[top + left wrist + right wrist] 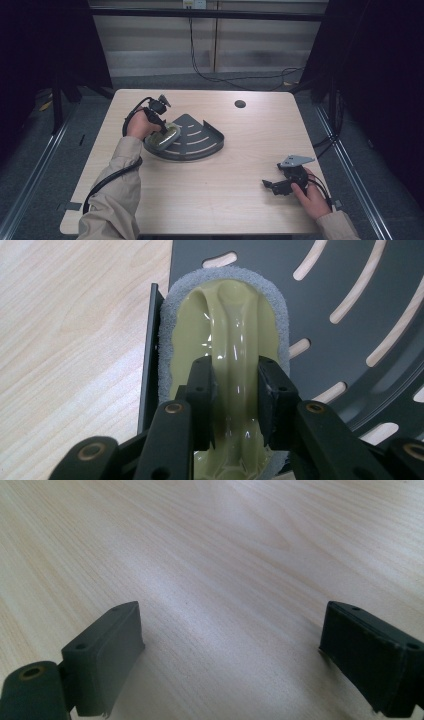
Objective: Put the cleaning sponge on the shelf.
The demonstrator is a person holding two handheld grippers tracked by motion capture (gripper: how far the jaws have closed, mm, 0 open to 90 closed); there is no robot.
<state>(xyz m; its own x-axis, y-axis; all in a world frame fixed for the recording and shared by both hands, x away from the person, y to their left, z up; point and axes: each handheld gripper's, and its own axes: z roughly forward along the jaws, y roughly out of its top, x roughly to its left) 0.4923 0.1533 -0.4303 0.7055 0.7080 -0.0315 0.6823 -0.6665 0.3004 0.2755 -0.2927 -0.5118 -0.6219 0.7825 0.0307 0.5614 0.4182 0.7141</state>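
A scrubbing pad (225, 325) with a pale green glossy plastic handle and a grey felt rim lies on the left edge of a dark quarter-round slotted rack (360, 300). My left gripper (235, 395) is shut on the handle's raised ridge, one pad on each side. From above, the scrubber (165, 137) rests on the rack (200, 140) at the table's left centre, with the left gripper (159, 124) over it. Near the front right corner, my right gripper (272, 186) lies low above bare wood. Its jaws (230, 655) stand wide open with nothing between them.
The light wooden table (250, 150) has a round cable hole (240, 104) at the back right. Dark curtains and metal frame rails flank the table. A black cable (220, 75) runs across the floor behind it.
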